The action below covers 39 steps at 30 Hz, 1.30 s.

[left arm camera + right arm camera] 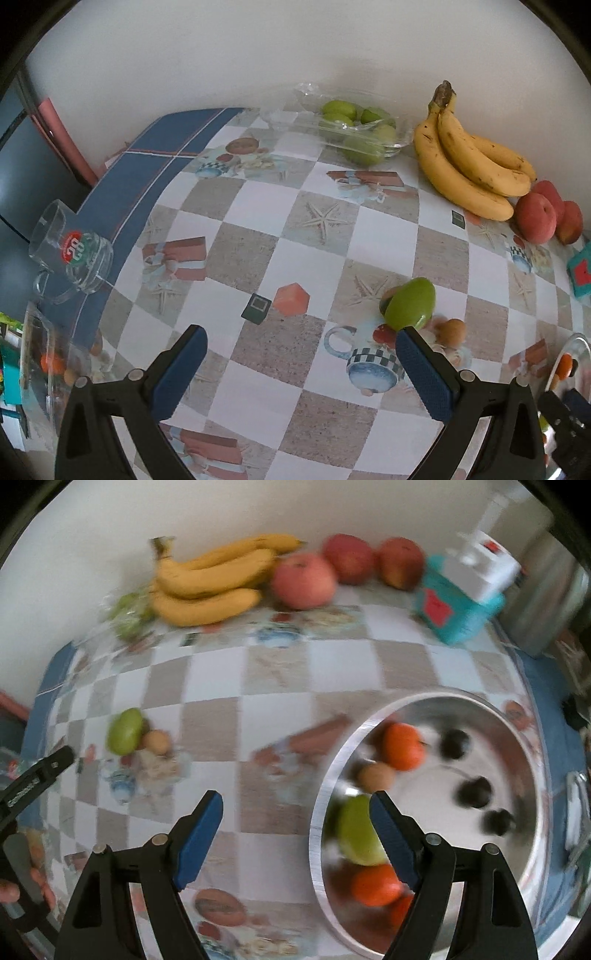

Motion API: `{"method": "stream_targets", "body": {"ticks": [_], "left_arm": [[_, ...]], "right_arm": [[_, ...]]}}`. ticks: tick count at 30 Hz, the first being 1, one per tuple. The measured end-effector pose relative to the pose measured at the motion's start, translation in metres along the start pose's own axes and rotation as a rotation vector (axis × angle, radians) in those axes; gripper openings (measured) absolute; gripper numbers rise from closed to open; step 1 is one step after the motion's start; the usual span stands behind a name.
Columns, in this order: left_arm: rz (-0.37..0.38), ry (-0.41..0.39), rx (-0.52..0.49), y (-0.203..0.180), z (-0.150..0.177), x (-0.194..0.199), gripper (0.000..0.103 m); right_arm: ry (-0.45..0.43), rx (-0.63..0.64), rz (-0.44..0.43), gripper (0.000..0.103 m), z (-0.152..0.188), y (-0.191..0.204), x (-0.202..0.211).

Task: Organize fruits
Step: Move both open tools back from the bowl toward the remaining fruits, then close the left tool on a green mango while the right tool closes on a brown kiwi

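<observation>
My left gripper hangs open over the checked tablecloth with nothing between its fingers. A loose green fruit lies just beyond its right fingertip, beside a small brown fruit. My right gripper is open and empty too, at the left rim of a metal bowl. The bowl holds oranges, a green fruit, a brown fruit and dark fruits. The right wrist view, which is blurred, also shows the loose green fruit and the left gripper at far left.
Bananas and red apples lie along the back wall, next to a clear plastic box of green fruits. A glass mug and a glass bowl stand at the left edge. A teal box stands back right.
</observation>
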<state>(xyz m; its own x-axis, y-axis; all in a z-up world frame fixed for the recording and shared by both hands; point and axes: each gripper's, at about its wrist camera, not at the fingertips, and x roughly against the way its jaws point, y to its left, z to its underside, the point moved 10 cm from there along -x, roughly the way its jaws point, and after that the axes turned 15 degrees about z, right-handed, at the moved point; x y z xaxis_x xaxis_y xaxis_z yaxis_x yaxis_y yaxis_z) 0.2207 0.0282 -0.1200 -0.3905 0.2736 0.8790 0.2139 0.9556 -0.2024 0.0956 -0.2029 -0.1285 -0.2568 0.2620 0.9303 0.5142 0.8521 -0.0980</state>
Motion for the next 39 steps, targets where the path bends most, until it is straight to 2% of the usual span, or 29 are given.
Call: {"method": "stream_targets", "body": {"ticks": [3,6,13,17,22,29,31,39], "left_arm": [[0.008,-0.002,0.011,0.005,-0.001,0.0,0.103],[0.052,-0.007,0.027,0.005,-0.003,-0.003,0.103],[0.157,0.008,0.039,-0.008,-0.005,-0.02,0.103],[0.202,0.015,0.054,-0.015,-0.005,-0.03,0.101],[0.235,0.03,0.063,-0.018,-0.003,-0.041,0.087],[0.321,0.032,0.089,-0.018,-0.007,-0.044,0.083],[0.342,0.031,0.071,-0.024,-0.011,-0.041,0.083],[0.382,0.053,0.012,-0.042,-0.029,-0.044,0.082]], "right_arm": [[-0.025,0.003,-0.053,0.082,-0.006,0.022,0.003],[-0.035,-0.001,-0.101,0.082,-0.011,0.041,0.001],[-0.041,-0.008,-0.133,0.082,-0.017,0.061,-0.01],[-0.034,0.02,-0.117,0.082,-0.018,0.072,-0.023],[-0.033,0.041,-0.125,0.08,-0.02,0.084,-0.033],[-0.051,0.098,-0.117,0.074,-0.025,0.103,-0.037],[-0.045,0.109,-0.115,0.066,-0.026,0.108,-0.041],[-0.054,0.133,-0.11,0.066,-0.032,0.118,-0.049]]}}
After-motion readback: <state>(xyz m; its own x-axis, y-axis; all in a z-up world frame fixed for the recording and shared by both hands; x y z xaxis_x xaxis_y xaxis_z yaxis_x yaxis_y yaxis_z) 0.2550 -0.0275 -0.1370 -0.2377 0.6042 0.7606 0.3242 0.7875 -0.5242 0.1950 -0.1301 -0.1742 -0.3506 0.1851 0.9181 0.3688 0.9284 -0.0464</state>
